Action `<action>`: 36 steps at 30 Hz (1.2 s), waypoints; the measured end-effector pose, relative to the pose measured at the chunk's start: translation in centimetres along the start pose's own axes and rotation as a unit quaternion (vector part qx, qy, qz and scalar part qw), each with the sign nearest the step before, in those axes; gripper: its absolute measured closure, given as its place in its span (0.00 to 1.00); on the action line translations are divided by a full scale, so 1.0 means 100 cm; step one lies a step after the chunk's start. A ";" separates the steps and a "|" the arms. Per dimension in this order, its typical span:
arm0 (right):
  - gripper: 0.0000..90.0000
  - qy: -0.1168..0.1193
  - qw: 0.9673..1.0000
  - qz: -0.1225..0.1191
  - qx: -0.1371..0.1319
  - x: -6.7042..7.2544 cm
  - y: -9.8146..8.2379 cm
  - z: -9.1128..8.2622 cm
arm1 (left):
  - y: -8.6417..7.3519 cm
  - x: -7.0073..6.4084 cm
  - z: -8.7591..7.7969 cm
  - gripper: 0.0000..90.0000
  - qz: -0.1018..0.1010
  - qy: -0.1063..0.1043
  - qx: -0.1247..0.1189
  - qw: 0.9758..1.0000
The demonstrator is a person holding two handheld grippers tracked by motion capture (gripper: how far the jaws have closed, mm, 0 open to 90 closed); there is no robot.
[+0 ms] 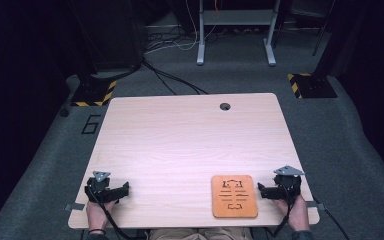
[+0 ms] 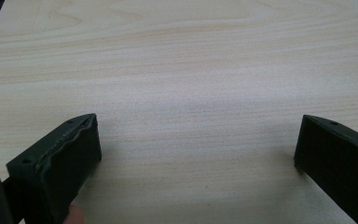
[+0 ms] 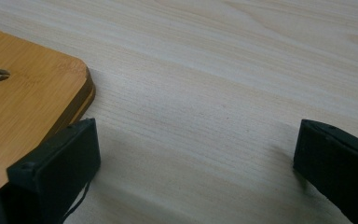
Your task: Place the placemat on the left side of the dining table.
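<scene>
Both grippers rest released at the near table [image 1: 190,135] corners, likely staged for a start: left gripper [image 1: 111,191] over bare wood, right gripper [image 1: 275,191] just beside the carved wooden board [image 1: 234,196] at near right.

Jaws wide apart — wooden board [image 3: 23,107] beside left jaw.

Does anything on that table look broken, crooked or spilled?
Nothing stands out. The board lies flat and square near the table's front edge, its cut-outs looking deliberate. Both tools, left and right, rest open, holding nothing.
</scene>
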State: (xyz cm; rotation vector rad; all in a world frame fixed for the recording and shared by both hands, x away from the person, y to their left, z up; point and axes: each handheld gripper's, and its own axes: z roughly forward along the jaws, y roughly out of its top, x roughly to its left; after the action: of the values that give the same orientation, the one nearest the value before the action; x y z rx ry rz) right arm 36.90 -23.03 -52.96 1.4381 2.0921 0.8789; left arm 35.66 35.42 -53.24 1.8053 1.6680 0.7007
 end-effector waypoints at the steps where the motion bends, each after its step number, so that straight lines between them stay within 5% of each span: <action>1: 0.00 0.003 1.000 0.004 0.002 0.000 0.000 0.000 | 0.000 0.000 0.000 0.00 0.000 0.000 0.000 1.000; 10: 0.00 -0.002 1.000 0.004 0.006 0.000 0.000 -0.001 | 0.000 0.000 0.000 0.00 -0.001 0.001 0.001 1.000; 17: 0.00 0.043 0.998 0.039 -0.019 -0.004 -0.001 -0.010 | 0.000 0.000 0.000 0.00 -0.001 0.001 0.001 1.000; 25: 0.00 0.065 0.997 0.045 -0.025 0.012 -0.003 -0.015 | 0.000 0.000 0.000 0.00 -0.001 0.000 0.001 1.000; 36: 0.00 0.062 0.998 0.014 -0.015 0.034 -0.001 -0.010 | 0.000 0.000 0.000 0.00 -0.001 0.000 0.001 1.000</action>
State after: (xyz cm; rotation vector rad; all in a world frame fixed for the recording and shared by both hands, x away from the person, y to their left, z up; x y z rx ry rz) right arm 34.99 -20.15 -52.34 1.4333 2.1448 1.0300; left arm 35.69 35.38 -53.22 1.8048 1.6709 0.6999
